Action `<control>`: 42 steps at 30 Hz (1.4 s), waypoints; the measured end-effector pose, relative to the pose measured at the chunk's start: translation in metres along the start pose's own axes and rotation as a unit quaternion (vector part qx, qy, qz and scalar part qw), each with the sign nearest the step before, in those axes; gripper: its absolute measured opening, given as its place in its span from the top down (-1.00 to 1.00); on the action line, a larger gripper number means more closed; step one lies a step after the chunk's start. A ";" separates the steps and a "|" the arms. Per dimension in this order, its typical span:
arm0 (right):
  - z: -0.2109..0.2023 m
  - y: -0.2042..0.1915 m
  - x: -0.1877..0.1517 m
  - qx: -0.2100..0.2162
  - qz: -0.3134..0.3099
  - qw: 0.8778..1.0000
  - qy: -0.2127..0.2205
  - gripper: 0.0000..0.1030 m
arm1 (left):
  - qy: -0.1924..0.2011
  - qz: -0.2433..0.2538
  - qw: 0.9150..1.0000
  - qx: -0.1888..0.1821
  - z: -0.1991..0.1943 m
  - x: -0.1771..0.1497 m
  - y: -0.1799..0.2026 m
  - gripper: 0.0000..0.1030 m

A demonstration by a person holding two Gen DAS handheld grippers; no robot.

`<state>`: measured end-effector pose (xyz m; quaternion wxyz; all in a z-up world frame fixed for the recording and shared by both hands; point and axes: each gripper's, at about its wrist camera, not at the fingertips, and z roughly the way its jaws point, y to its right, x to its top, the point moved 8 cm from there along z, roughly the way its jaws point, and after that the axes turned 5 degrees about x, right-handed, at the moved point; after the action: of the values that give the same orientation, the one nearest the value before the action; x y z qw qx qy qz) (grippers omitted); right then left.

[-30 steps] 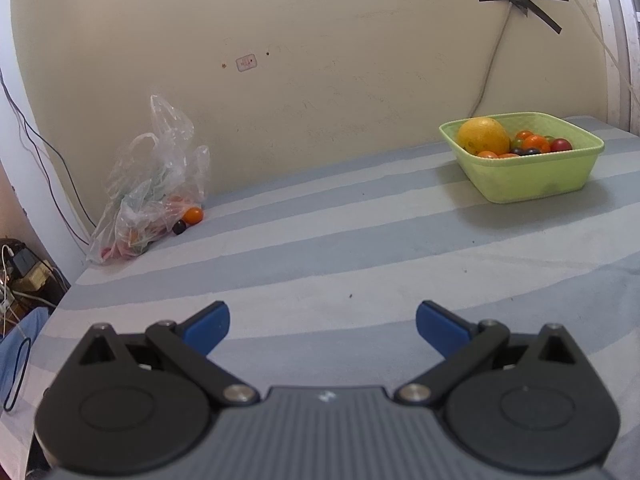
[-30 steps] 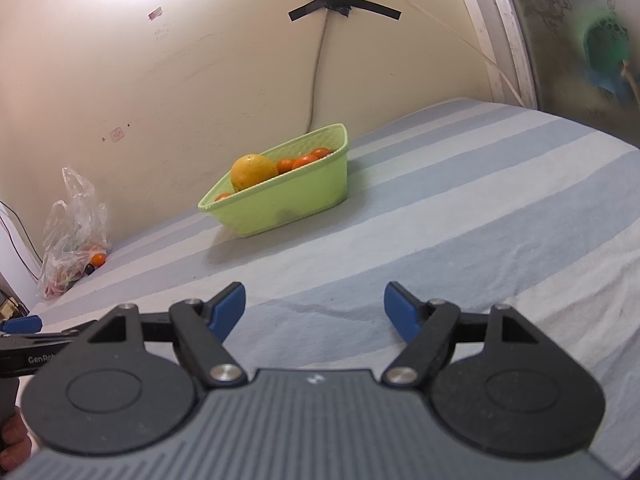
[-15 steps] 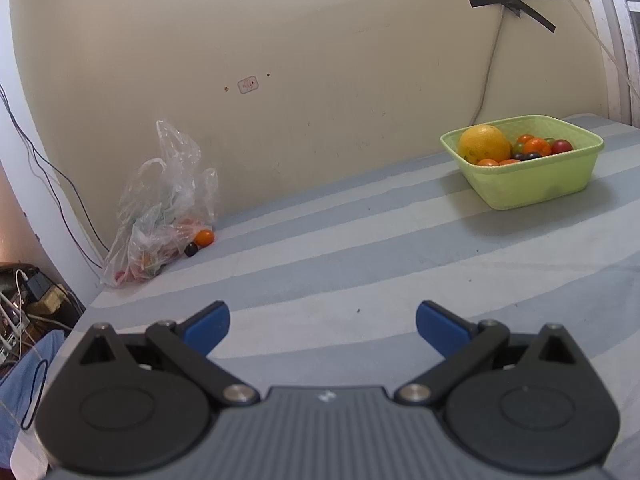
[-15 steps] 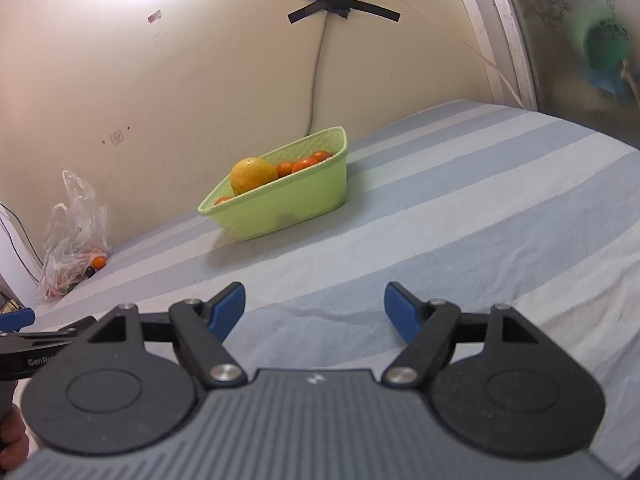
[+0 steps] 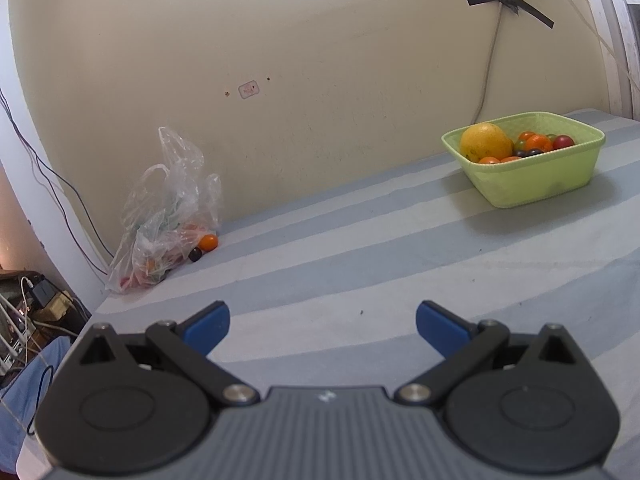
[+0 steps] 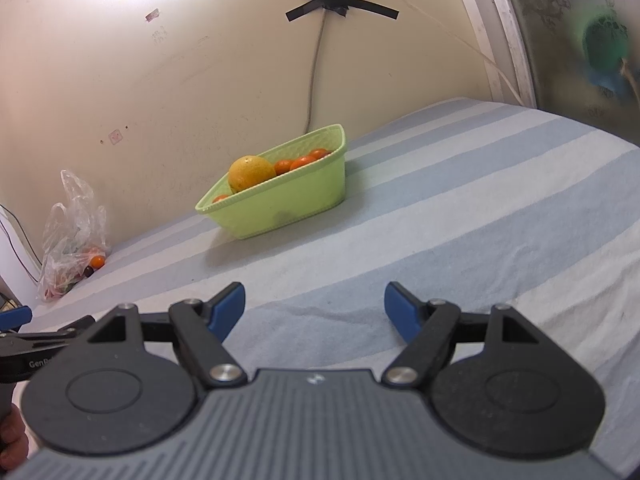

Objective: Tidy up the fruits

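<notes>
A light green basket point(image 5: 536, 184) stands by the wall at the far right, holding a large yellow-orange fruit point(image 5: 485, 142) and several small orange, red and dark fruits. It also shows in the right wrist view point(image 6: 280, 204). A clear plastic bag point(image 5: 168, 216) with fruit inside lies at the far left, with a small orange fruit point(image 5: 208, 242) and a dark fruit point(image 5: 195, 255) beside it. My left gripper point(image 5: 322, 326) is open and empty, low over the striped cloth. My right gripper point(image 6: 314, 310) is open and empty, well short of the basket.
The surface is a blue and white striped cloth point(image 5: 360, 264) that runs to a cream wall. A cable point(image 5: 486, 80) hangs down the wall behind the basket. Wires and clutter point(image 5: 36, 300) sit past the left edge. The left gripper's tip point(image 6: 16, 316) shows in the right wrist view.
The left gripper has drawn back and turned left, so the bag and basket look farther and sit more to the right. The right gripper barely moved. Both stay open.
</notes>
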<state>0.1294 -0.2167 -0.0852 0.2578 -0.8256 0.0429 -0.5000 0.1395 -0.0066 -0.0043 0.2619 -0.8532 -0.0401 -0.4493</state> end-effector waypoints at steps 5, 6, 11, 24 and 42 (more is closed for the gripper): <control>0.001 0.001 -0.001 0.000 0.001 1.000 0.000 -0.53 | 0.000 0.001 1.000 -0.003 0.000 0.000 0.000 -1.00; 0.001 0.002 -0.001 0.000 0.002 1.000 0.000 -0.53 | -0.001 0.002 1.000 -0.004 0.000 0.000 0.000 -1.00; 0.002 0.002 0.000 -0.003 -0.001 1.000 0.001 -0.53 | -0.006 0.004 1.000 -0.011 0.002 -0.001 0.003 -1.00; 0.001 0.013 0.004 -0.010 0.000 1.000 0.006 -0.54 | -0.020 0.004 0.999 -0.044 -0.004 -0.001 0.019 -1.00; 0.003 0.018 0.003 -0.008 0.004 1.000 0.008 -0.56 | -0.050 -0.011 0.995 -0.082 -0.003 -0.001 0.030 -1.00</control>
<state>0.1368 -0.2321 -0.0923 0.2533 -0.8233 0.0523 -0.5052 0.1463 -0.0335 -0.0159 0.1837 -0.8929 -0.0256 -0.4104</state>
